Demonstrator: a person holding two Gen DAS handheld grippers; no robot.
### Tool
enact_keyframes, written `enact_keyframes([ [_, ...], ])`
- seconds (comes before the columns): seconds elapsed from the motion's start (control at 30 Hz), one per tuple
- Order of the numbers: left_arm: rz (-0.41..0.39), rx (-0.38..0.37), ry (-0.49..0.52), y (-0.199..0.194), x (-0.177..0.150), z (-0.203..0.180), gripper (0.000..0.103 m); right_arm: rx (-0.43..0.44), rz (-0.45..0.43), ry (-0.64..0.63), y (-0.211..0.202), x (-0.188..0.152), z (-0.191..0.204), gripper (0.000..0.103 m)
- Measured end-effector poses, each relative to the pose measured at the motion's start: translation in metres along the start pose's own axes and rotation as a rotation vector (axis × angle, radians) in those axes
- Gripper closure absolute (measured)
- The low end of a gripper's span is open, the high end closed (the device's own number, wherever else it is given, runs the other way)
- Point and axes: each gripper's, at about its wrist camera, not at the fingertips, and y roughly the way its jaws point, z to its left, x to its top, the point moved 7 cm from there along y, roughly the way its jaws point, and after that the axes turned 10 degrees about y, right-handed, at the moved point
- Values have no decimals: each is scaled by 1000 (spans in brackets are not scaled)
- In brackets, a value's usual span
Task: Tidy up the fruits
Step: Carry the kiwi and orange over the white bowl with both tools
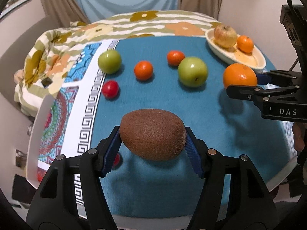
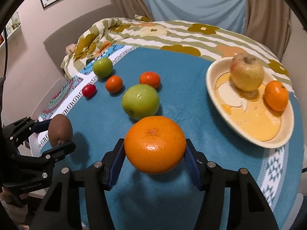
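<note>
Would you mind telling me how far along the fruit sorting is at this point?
Done: a yellow apple and a small orange lie in the dish. In hand: the left gripper holds a kiwi, the right gripper a big orange. Left on the blue cloth: two green apples, two mandarins and a red tomato.

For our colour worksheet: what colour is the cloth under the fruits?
Teal blue cloth, clearest in the right wrist view.

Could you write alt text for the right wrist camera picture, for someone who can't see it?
The right gripper clamps a large orange above a blue cloth, with a cream plate holding an apple and tangerine to the right. At left, the left gripper holds a kiwi.
</note>
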Motion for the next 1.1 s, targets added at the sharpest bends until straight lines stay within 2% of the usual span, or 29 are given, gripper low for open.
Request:
enact_keyframes([
  [0.3, -75, -28, 28, -30, 55, -23, 34, -30, -60, 60, -51, 17, -34, 48],
  [0.53, -127, -90, 67, -36, 108, -60, 34, -68, -88, 109, -83, 25, -75, 48],
  [0.83, -129, -179, 127, -4, 166, -113, 34, -91, -103, 179, -94, 35, -130, 48],
  [1.1, -84, -233, 184, 43, 186, -152, 34, -119, -99, 230, -89, 40, -170, 48],
])
